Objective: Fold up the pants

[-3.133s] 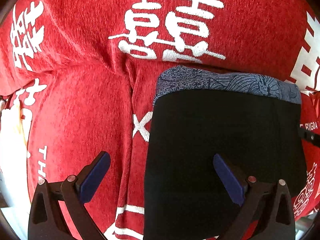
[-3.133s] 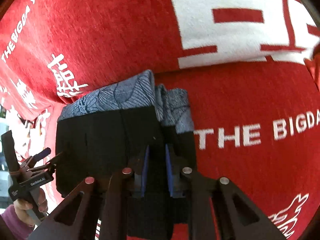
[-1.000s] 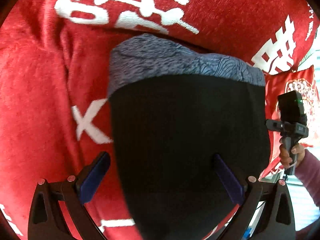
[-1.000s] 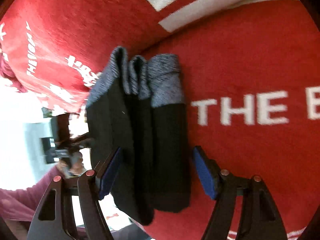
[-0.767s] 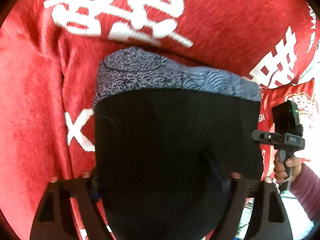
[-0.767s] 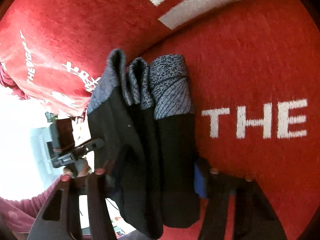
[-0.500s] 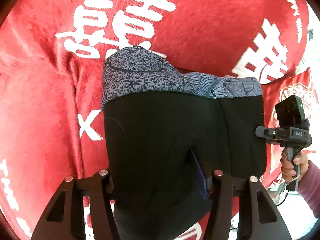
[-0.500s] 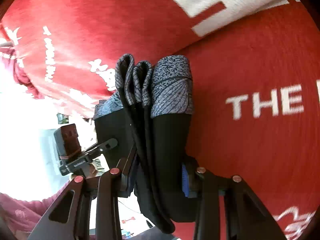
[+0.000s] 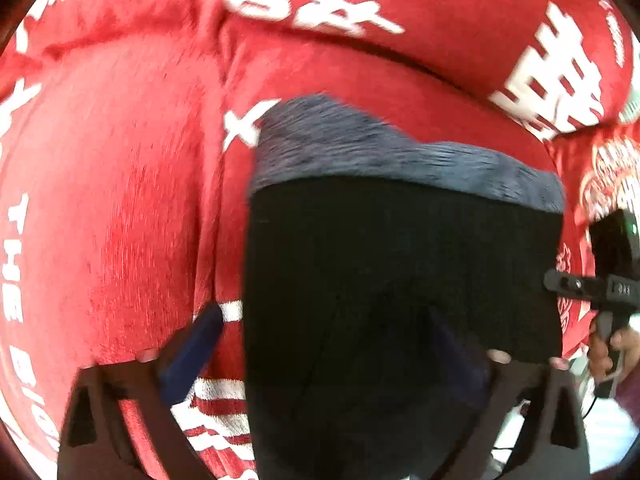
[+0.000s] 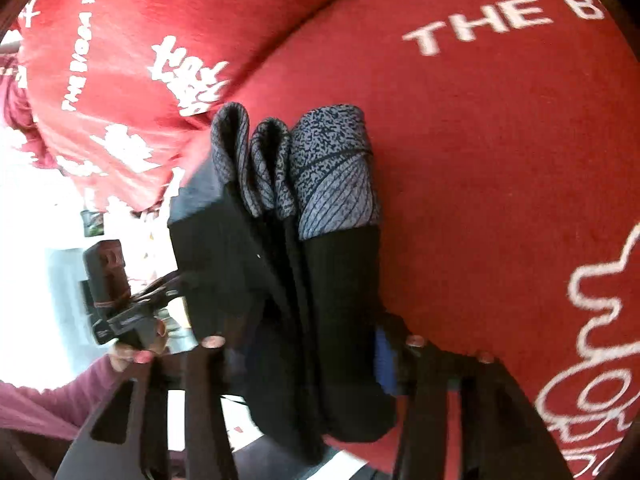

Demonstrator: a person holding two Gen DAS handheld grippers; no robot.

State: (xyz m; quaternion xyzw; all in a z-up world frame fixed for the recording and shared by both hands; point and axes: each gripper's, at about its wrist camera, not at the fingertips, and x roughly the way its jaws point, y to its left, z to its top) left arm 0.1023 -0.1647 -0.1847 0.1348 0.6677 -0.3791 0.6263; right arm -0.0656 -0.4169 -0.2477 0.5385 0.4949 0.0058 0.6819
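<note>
Red blanket (image 10: 500,160) with white lettering covers the surface; the right claw (image 10: 308,356) pinches the folded black pants (image 10: 320,280) by their lower edge, grey waistband (image 10: 332,172) layers pointing away, while the left claw (image 9: 320,344) stands spread across the same bundle

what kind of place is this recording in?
Probably a home living room or bedroom, though that is a guess. The folded pants are held over soft, cushioned furniture under a red throw printed with white characters and English text, a matching red cushion sits beside it, and bright daylight shows past its edge.
</note>
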